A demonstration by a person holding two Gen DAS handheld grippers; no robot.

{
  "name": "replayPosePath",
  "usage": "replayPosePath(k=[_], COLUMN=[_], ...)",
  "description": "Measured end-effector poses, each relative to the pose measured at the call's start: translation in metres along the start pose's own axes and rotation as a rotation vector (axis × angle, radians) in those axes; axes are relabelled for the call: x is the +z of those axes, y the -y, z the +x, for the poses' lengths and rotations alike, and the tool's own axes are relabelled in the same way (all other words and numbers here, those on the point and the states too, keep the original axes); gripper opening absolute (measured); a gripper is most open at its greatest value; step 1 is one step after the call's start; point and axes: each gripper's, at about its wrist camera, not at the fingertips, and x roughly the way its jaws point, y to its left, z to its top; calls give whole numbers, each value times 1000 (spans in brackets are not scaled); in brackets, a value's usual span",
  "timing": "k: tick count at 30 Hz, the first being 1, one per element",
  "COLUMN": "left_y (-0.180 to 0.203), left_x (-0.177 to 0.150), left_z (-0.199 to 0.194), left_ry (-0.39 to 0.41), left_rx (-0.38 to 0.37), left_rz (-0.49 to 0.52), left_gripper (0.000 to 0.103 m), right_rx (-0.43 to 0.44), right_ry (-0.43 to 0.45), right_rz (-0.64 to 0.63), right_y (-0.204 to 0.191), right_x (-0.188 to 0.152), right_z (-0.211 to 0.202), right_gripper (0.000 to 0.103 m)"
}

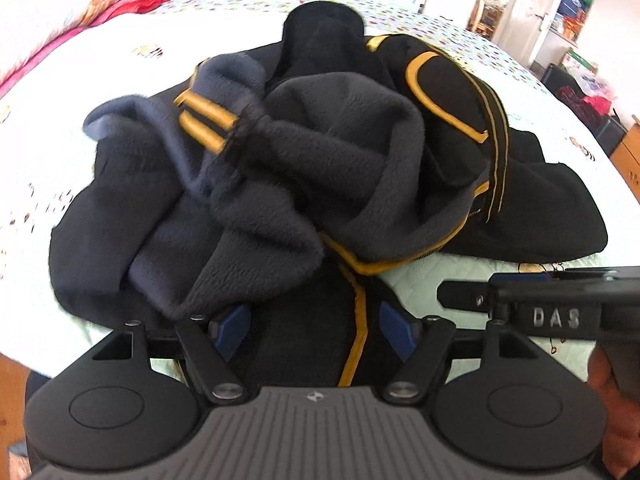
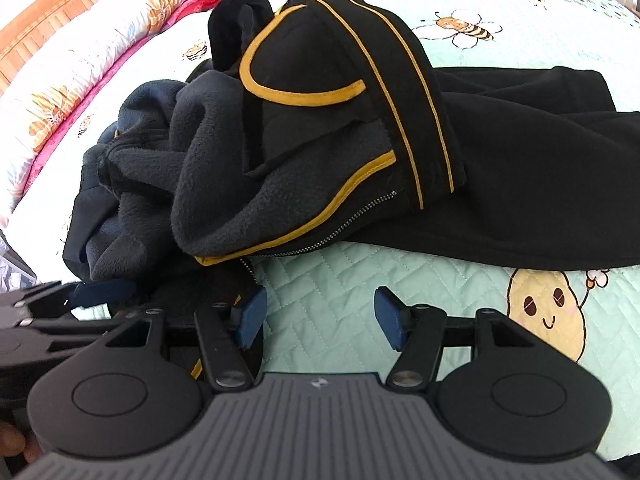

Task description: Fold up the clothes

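A black fleece-lined jacket with yellow trim point(image 1: 304, 160) lies crumpled in a heap on the bed; it also shows in the right wrist view point(image 2: 320, 132), with its zipper edge facing me. My left gripper point(image 1: 314, 334) is open, its blue pads on either side of a black flap with a yellow stripe at the heap's near edge. My right gripper point(image 2: 320, 320) is open over bare quilt just right of that flap, not touching cloth. The right gripper also shows at the right of the left wrist view point(image 1: 520, 304).
The bed carries a pale green quilted cover point(image 2: 340, 288) with bee and cartoon prints. A folded floral duvet point(image 2: 80, 60) lies along the far left side. A doorway and shelves point(image 1: 560, 12) stand beyond the bed at the right.
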Motion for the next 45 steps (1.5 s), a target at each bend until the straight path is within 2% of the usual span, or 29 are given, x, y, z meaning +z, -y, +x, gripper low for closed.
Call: replayPosePath(k=[6, 7, 8, 9, 13, 17, 18, 19, 20, 22, 23, 25, 31, 34, 37, 38, 39, 41, 43, 45], left_y=[15, 19, 22, 25, 31, 37, 43, 49, 56, 67, 68, 56, -24, -41, -32, -26, -21, -7, 11, 31], left_x=[34, 39, 46, 55, 98, 130, 130, 126, 122, 104, 93, 71, 32, 26, 31, 33, 33, 43, 56, 67], left_z=[30, 34, 38, 40, 49, 35, 25, 14, 2, -16, -20, -21, 5, 21, 46, 53, 56, 57, 44, 26], left_ry=[28, 42, 58, 75, 143, 207, 231, 256, 281, 324, 336, 310, 133, 68, 33, 38, 46, 72, 126, 199], left_rx=[34, 36, 32, 19, 20, 33, 19, 9, -1, 20, 48, 75, 195, 211, 241, 248, 249, 227, 172, 150], left_rz=[70, 85, 99, 104, 108, 112, 138, 179, 220, 307, 332, 327, 107, 90, 136, 152, 164, 176, 183, 234], left_gripper=[74, 71, 55, 46, 17, 14, 15, 22, 42, 69, 71, 71, 70, 75, 87, 87, 83, 28, 20, 17], right_rx=[-12, -18, -22, -27, -48, -54, -52, -51, -50, -46, -43, -33, -15, -9, -5, -7, -10, -18, -29, -39], right_ry=[4, 6, 4, -1, -21, -10, -2, 4, 6, 0, -5, -11, -22, -39, -58, -62, -64, -65, -64, -70], right_rz=[61, 71, 83, 97, 148, 175, 179, 184, 191, 199, 201, 195, 175, 170, 160, 154, 150, 148, 158, 181], right_y=[17, 20, 24, 28, 44, 52, 53, 54, 57, 59, 59, 57, 51, 47, 42, 41, 40, 40, 42, 46], right_x=[-4, -5, -6, -8, -13, -14, -14, -14, -16, -18, -18, -18, -21, -23, -25, -25, -26, -26, -27, -29], right_z=[-2, -3, -3, -3, -2, -6, -7, -9, -10, -9, -7, -6, -6, -3, 0, 0, 0, -2, -4, -3], right_gripper=[63, 63, 63, 63, 63, 63, 63, 63, 63, 63, 63, 63, 63, 63, 63, 63, 63, 63, 63, 63])
